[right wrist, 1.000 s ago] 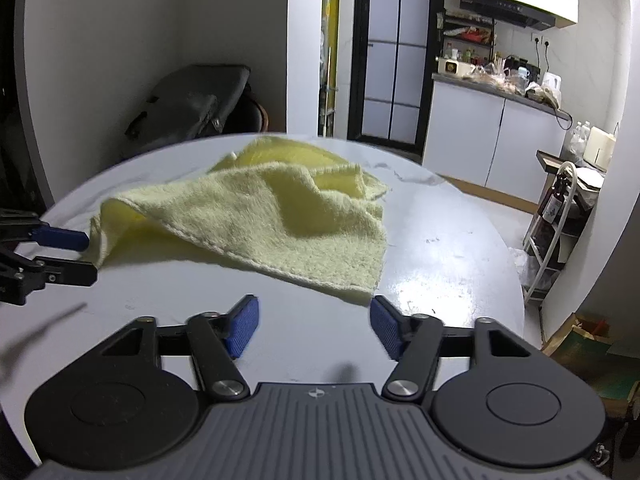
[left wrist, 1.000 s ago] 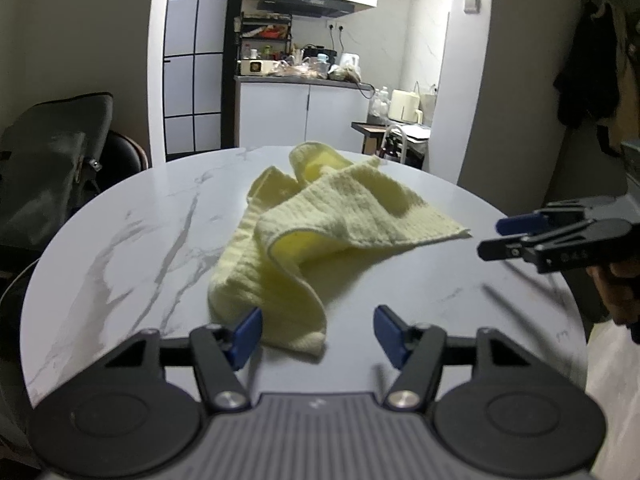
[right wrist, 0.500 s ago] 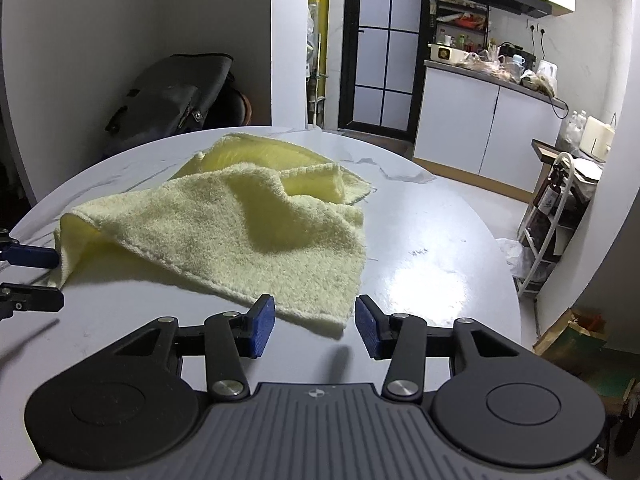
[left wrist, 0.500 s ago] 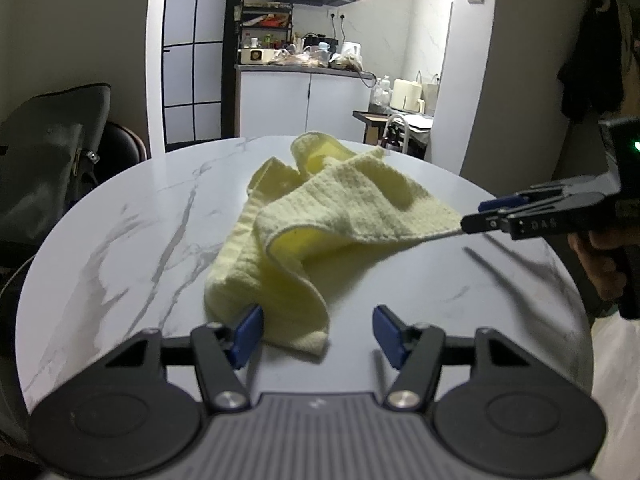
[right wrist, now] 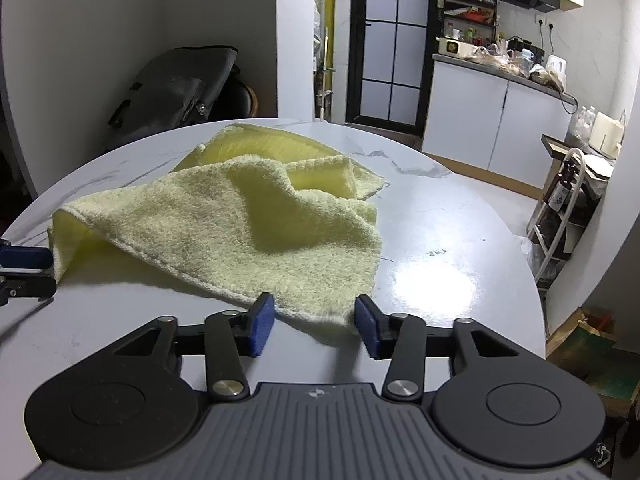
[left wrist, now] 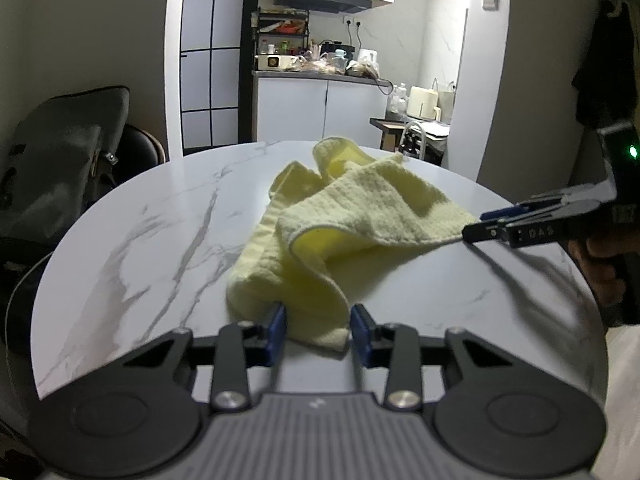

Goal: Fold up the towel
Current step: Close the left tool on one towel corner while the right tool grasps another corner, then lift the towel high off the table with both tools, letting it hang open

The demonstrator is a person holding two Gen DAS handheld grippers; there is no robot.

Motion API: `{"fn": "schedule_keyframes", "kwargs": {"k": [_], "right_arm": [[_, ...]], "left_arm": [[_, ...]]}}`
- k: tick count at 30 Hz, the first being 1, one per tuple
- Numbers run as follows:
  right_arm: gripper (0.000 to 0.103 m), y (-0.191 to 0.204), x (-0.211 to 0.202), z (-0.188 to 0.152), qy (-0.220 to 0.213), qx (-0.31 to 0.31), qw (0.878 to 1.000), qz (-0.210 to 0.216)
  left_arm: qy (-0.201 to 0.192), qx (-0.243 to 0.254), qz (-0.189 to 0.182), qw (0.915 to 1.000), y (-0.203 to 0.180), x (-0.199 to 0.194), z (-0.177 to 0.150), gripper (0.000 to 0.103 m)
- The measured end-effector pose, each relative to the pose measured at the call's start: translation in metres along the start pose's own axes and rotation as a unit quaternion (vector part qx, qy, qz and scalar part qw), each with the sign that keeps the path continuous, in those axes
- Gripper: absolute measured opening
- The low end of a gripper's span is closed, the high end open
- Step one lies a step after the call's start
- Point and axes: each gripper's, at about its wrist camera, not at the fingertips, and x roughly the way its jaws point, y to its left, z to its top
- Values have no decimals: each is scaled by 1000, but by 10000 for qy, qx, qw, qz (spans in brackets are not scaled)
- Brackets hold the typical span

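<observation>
Room: kitchen corner behind a round marble desk (left wrist: 168, 236), white cabinets (left wrist: 320, 112) at 12 o'clock in the left wrist view.
Towel: pale yellow towel (left wrist: 360, 216) lies crumpled near the middle of the desk, one layer flopped over another, its brighter inner face showing in the fold.
Towel corners: one corner reaches toward 6 o'clock in the left wrist view, another toward 6 o'clock in the right wrist view (right wrist: 320, 312).
Left gripper (left wrist: 318, 332): jaws apart, one blue pad on each side of the near corner, which lies between them; not clamped.
Right gripper (right wrist: 314, 322): jaws apart around its corner, cloth edge between the pads, not pinched.
Other view: right gripper at 3 o'clock from the left wrist camera, tips at the towel's corner.
Bag: dark bag (right wrist: 180, 88) beyond the desk at 10 o'clock.
</observation>
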Motion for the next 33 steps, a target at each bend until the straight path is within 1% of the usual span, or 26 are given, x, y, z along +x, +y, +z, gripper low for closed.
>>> {"fn": "schedule_keyframes", "kwargs": {"k": [1, 2, 3, 4, 5, 11, 15, 23, 27, 33], "right_arm": [[28, 0, -1, -1, -28, 13, 10000, 18], [20, -1, -1, -1, -40, 18, 10000, 11], [17, -2, -2, -3, -71, 31, 10000, 4], [10, -3, -4, -4, -94, 41, 9999, 1], [7, -3, -5, -5, -92, 41, 9999, 6], [5, 1, -11, -6, -178, -44, 9998, -65], [4, 2, -18, -4, -337, -39, 9994, -119], [4, 5, -39, 4, -675, -47, 9975, -187], [4, 4, -54, 13, -895, -34, 9957, -239], [4, 3, -76, 31, -1271, -82, 9915, -281]], "left_arm": [[-12, -35, 28, 10000, 2, -1, -1, 23], [-20, -72, 48, 10000, 4, -1, -1, 18], [-24, -109, 55, 9999, 6, -2, -1, 13], [-28, -143, 53, 9999, 7, -2, -2, 11], [-34, -189, 43, 9998, 9, -3, -2, 11], [-62, -321, 43, 9995, 15, -8, -4, 9], [-280, -463, 125, 9985, 20, -17, -2, 9], [-397, -358, 231, 9983, 21, -26, 7, 8], [-505, -214, 281, 9981, 19, -35, 22, 8], [-825, 122, 437, 9956, 16, -56, 54, 8]]}}
